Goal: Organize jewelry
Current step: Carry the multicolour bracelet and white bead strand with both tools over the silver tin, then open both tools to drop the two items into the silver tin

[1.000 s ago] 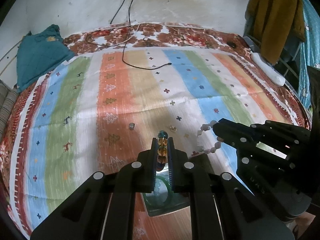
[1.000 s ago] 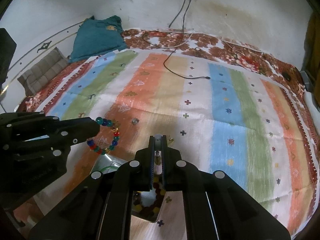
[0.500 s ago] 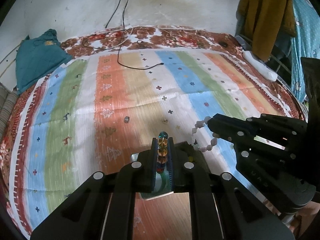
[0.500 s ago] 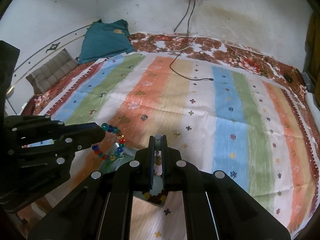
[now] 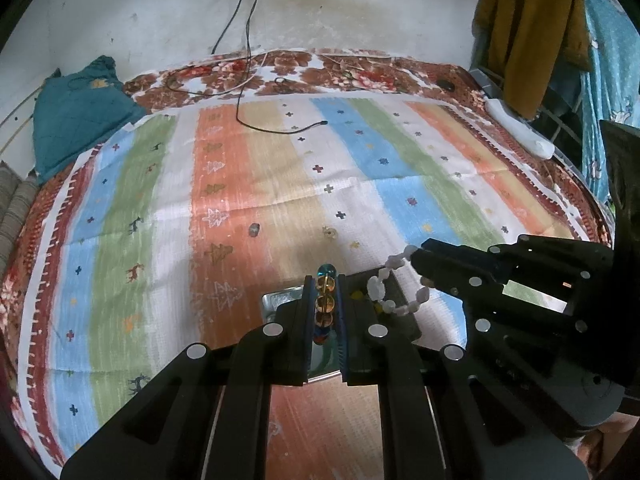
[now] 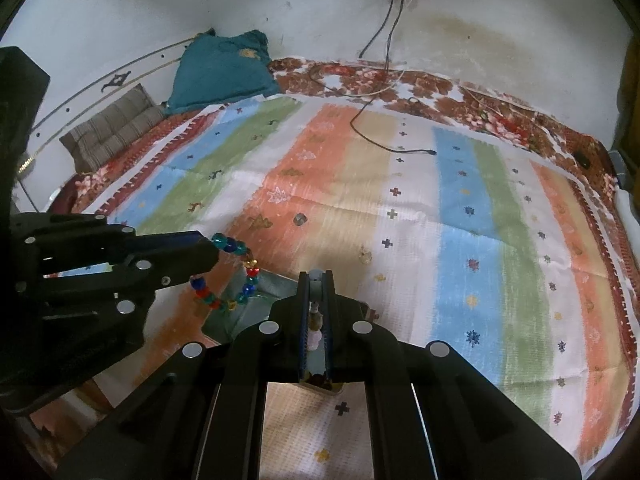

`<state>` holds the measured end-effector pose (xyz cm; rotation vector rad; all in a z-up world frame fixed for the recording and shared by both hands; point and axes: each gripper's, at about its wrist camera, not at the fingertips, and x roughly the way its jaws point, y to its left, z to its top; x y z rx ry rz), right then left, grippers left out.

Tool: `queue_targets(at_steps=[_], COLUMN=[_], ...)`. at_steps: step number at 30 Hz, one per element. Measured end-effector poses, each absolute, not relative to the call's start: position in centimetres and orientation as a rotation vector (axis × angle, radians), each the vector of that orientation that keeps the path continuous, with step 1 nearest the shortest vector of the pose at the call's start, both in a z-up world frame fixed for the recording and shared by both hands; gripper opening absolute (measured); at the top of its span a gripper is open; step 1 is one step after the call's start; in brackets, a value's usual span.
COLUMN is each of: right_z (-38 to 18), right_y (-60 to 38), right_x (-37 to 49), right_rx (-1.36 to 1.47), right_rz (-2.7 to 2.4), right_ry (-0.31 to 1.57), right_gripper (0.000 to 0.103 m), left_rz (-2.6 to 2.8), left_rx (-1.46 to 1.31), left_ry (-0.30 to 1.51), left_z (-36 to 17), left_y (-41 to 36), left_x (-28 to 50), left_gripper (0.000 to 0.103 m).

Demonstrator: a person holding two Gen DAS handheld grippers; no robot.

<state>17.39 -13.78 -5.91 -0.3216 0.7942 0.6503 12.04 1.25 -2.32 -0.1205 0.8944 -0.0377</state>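
Note:
My left gripper is shut on a colourful bead bracelet, which hangs as a loop in the right wrist view. My right gripper is shut on a white bead bracelet, seen dangling in the left wrist view. Both are held above a metal jewelry tray on the striped bedsheet; the tray lies mostly hidden under the grippers. A small dark stone and a small pale trinket lie on the sheet beyond the tray.
A striped sheet covers the bed. A black charging cable trails from the wall socket. A teal pillow lies at the far left, a white object at the right edge, and hanging clothes at the far right.
Both grippers have risen and drawn back with their bracelets; the tray and sheet look farther away and more of the tray shows.

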Motion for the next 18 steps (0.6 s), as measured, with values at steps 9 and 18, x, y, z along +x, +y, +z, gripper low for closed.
queue_targets(at_steps=[9, 18], right_z=[-6.4, -7.4], right_y=[-14.4, -13.9], right_x=[18.7, 20.9], right_rx=[-0.302, -0.297], right_rz=[0.597, 0.547], right_ry=[0.844, 0.896], right_gripper=[0.033, 0.039], left_rz=[0.026, 0.092], left_rx=[-0.179, -0.201], left_ry=[0.899, 0.939], left_z=[-2.2, -3.2], left_y=[3.1, 5.0], left_x=[12.4, 14.3], left_gripper=[0.028, 0.037])
